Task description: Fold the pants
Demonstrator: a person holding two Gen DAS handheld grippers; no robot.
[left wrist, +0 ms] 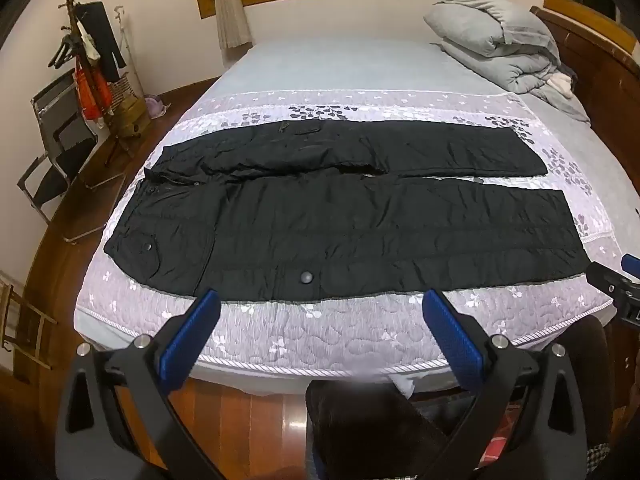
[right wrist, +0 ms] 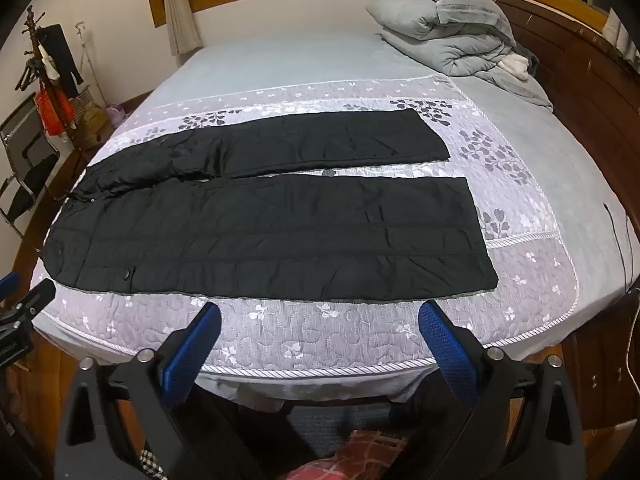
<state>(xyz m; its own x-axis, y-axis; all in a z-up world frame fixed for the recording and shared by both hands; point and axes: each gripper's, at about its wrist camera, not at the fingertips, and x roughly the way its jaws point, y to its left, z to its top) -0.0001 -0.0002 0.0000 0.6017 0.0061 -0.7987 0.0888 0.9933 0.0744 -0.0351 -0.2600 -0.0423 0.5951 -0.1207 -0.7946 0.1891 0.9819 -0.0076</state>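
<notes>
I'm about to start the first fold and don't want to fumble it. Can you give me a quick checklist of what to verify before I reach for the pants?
1. Pants spread flat on the bed, legs apart: ok.
2. Left gripper open and empty: ok.
3. Right gripper open and empty: ok.
4. Both grippers short of the near leg, touching nothing: ok.
5. Fold area free of clutter; the duvet sits at the far corner, apart from the pants: ok.
6. Fabric smooth: not ok, wrinkles near the waistband.
</notes>
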